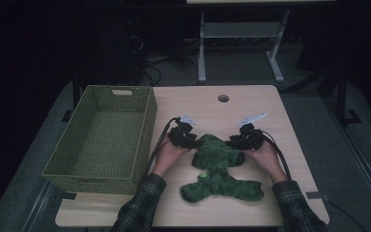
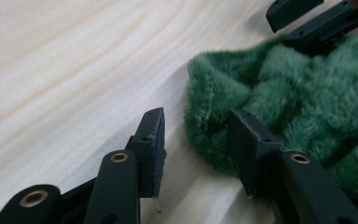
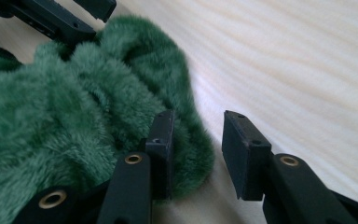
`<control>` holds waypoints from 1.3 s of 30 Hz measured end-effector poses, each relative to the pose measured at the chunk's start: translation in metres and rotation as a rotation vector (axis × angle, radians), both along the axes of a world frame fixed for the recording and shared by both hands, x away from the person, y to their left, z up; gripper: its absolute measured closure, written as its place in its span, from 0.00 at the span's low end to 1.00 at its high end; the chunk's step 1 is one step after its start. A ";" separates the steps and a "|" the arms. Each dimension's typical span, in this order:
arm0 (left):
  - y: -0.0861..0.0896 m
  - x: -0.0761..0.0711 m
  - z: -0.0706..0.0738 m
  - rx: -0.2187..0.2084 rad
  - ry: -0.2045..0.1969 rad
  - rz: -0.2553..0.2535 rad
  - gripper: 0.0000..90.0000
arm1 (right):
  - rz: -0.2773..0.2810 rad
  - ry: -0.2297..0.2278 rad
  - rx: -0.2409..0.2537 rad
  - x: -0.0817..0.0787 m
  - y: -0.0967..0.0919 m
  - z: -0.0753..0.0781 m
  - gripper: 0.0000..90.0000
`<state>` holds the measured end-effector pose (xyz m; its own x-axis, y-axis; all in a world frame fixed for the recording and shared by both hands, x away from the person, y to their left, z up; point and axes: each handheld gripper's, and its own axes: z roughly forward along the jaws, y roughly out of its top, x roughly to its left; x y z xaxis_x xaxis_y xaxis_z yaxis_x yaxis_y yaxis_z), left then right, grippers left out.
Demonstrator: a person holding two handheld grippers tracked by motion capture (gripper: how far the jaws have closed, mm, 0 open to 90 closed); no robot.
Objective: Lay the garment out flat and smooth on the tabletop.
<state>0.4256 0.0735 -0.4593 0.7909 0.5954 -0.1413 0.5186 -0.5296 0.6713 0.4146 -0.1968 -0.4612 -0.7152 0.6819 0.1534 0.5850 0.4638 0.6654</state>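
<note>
A crumpled green fluffy cloth lies on the wooden table, towards its front. My left gripper is at the cloth's upper left edge and my right gripper at its upper right edge, both low over the table. In the left gripper view the left gripper stands open; the cloth has its edge fold in the gap, and one jaw is over the pile. In the right gripper view the right gripper is open astride the cloth rim, its pads not pressing.
A green woven basket with nothing in it stands at the table's left side. A round cable hole sits near the far edge. Bare tabletop lies beyond and to the right of the cloth. Cables trail back from both grippers along the forearms.
</note>
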 end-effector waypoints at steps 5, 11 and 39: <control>0.001 -0.002 -0.005 0.030 0.000 -0.029 0.71 | 0.016 0.007 -0.022 -0.001 0.003 -0.005 0.77; -0.001 -0.002 -0.005 0.037 0.017 -0.071 0.95 | 0.030 0.006 -0.035 -0.001 0.005 -0.005 0.95; 0.005 0.009 0.020 -0.055 -0.194 0.044 0.98 | -0.094 -0.179 0.087 0.004 -0.023 0.023 0.96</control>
<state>0.4351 0.0782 -0.4395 0.7800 0.6254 -0.0225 0.3988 -0.4690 0.7880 0.4186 -0.2202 -0.4379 -0.6699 0.7369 0.0907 0.4918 0.3489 0.7978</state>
